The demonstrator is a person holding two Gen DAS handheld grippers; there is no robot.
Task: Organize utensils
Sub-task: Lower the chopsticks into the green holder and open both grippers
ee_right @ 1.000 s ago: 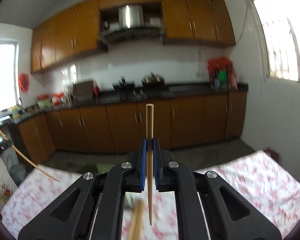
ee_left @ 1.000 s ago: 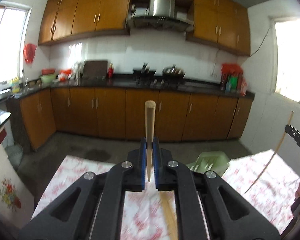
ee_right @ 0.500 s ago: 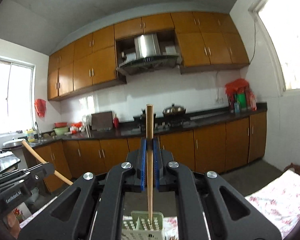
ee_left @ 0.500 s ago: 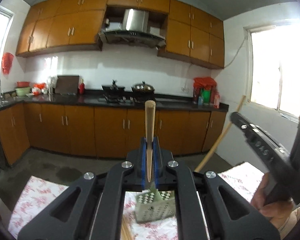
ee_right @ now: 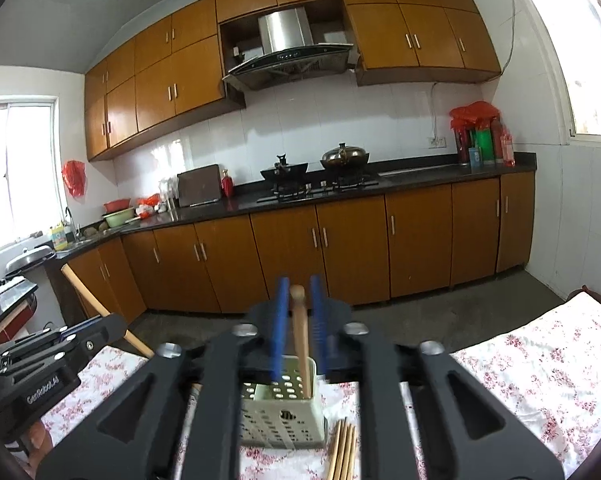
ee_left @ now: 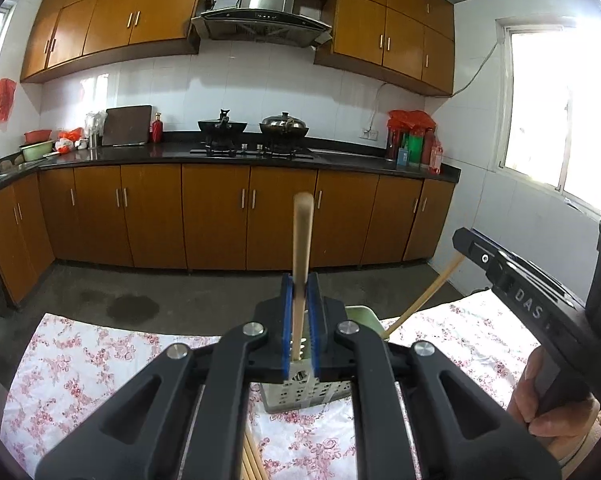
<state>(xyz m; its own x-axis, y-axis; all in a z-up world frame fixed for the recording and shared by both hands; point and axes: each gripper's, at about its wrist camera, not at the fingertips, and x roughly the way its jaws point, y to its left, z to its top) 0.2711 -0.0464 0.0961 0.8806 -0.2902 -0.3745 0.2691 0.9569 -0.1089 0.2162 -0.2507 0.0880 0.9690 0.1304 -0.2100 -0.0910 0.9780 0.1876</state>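
Note:
My left gripper (ee_left: 299,280) holds a wooden chopstick (ee_left: 302,232) nearly upright, lower end just over the pale perforated utensil holder (ee_left: 296,394). Its jaws are starting to open, but the blue pads still touch the stick. In the right wrist view my right gripper (ee_right: 298,280) is opening. A gap shows on both sides of its chopstick (ee_right: 300,332), which stands loose in the holder (ee_right: 276,420). From the left wrist view that chopstick (ee_left: 420,304) leans into the holder's right side. A hand (ee_left: 552,412) grips the right tool.
The holder stands on a table with a pink floral cloth (ee_right: 540,368). Several more chopsticks (ee_right: 342,448) lie on the cloth just in front of the holder. Beyond the table are a bare floor and a wall of wooden cabinets (ee_left: 220,216) under a dark counter.
Both grippers came down and closed in over the holder. The right jaws spread and its chopstick dropped into the holder. The left chopstick tilted slightly.

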